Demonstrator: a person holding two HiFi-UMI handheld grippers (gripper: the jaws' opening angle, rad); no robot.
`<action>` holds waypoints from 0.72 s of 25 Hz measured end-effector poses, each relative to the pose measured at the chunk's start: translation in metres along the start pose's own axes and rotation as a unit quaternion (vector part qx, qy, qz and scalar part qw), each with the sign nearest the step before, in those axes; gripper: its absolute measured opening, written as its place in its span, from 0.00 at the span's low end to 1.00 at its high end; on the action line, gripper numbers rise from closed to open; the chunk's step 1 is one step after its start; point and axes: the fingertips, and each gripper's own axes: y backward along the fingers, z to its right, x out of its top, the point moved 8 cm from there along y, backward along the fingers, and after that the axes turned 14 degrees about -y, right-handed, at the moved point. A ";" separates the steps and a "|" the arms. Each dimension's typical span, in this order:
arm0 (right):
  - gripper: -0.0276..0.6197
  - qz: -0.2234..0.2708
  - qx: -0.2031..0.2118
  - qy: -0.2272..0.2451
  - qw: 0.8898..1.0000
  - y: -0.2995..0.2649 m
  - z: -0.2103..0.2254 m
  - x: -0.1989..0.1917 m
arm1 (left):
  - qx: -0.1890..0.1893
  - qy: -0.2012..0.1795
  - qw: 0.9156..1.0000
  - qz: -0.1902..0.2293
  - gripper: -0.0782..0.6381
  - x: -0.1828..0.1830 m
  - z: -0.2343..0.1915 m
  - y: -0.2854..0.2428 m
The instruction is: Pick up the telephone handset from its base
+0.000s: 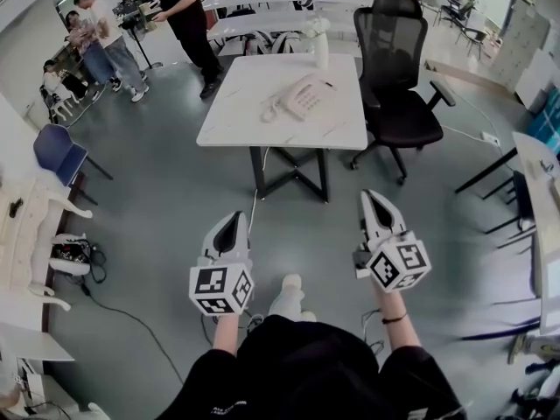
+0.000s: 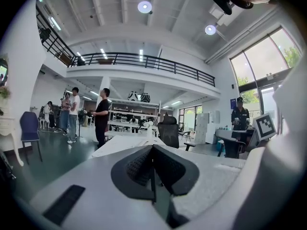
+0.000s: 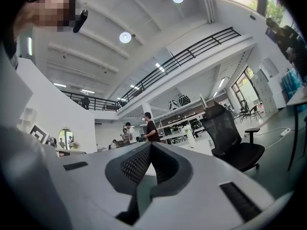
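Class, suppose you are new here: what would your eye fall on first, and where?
A white telephone sits on the white table in the middle of the head view, with a black office chair at the table's right. Low in that view, the left hand-held gripper and right hand-held gripper are held out, both shut and empty.

The telephone [image 1: 305, 96] and table [image 1: 245, 116] are white, the chair [image 1: 395, 46] black, the floor [image 1: 166, 199] grey.

1. My head view looks steeply down from above. The left gripper [image 1: 232, 226] and right gripper [image 1: 378, 204] sit near it, and the tabletop [image 1: 337, 129] is well ahead.
2. Each gripper view looks level along its own fingers [image 2: 136, 169], from low and well back.
3. All three views share the tabletop and the black chair [image 1: 398, 68].
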 end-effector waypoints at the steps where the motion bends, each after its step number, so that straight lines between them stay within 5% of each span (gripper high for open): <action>1: 0.03 -0.001 -0.001 0.001 1.000 -0.002 0.002 -0.001 | 0.001 0.001 1.000 0.000 0.11 -0.001 -0.001 -0.002; 18: 0.03 0.000 -0.022 -0.001 1.000 -0.139 0.049 0.000 | -0.022 0.022 1.000 0.003 0.11 -0.007 -0.071 -0.147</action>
